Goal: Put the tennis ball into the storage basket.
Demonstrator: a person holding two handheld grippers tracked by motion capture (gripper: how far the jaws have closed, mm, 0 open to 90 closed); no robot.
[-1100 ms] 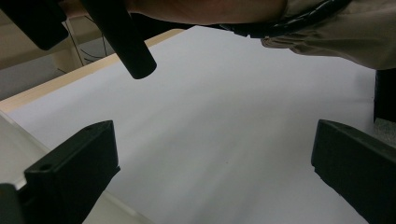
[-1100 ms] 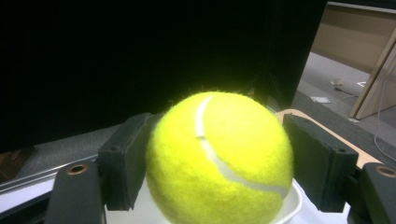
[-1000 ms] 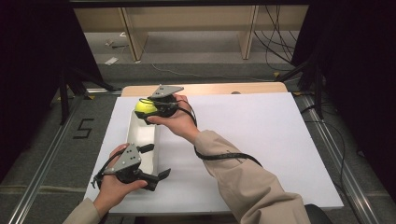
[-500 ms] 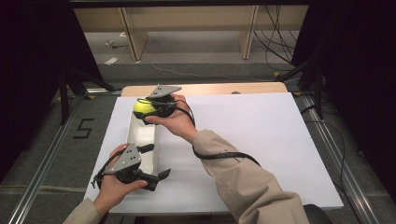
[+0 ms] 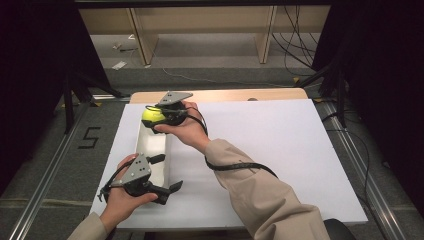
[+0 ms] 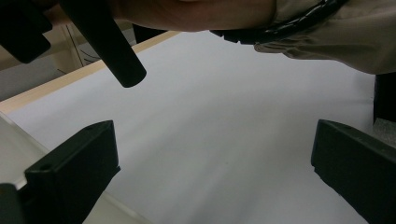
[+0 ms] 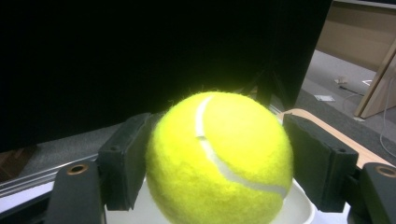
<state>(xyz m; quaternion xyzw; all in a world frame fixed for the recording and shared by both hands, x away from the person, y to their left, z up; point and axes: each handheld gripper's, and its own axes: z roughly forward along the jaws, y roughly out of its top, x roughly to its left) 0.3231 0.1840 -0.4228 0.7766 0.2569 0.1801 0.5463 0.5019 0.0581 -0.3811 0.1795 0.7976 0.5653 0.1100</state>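
Observation:
A yellow tennis ball (image 5: 151, 115) (image 7: 219, 158) is clamped between the black jaws of my right gripper (image 5: 152, 116) (image 7: 215, 163), held just above the far end of a long white tray (image 5: 150, 148) at the table's left side. The tray's white rim (image 7: 299, 205) shows under the ball. My left gripper (image 5: 169, 174) (image 6: 215, 163) rests near the table's front edge beside the tray's near end, jaws wide apart with only white table surface between them.
A white sheet (image 5: 280, 145) covers the table, with a wooden edge (image 5: 225, 94) at the back. The right forearm in a beige sleeve (image 5: 260, 195) crosses the table diagonally. Metal rails (image 5: 45, 180) run along both sides; cables lie on the floor behind.

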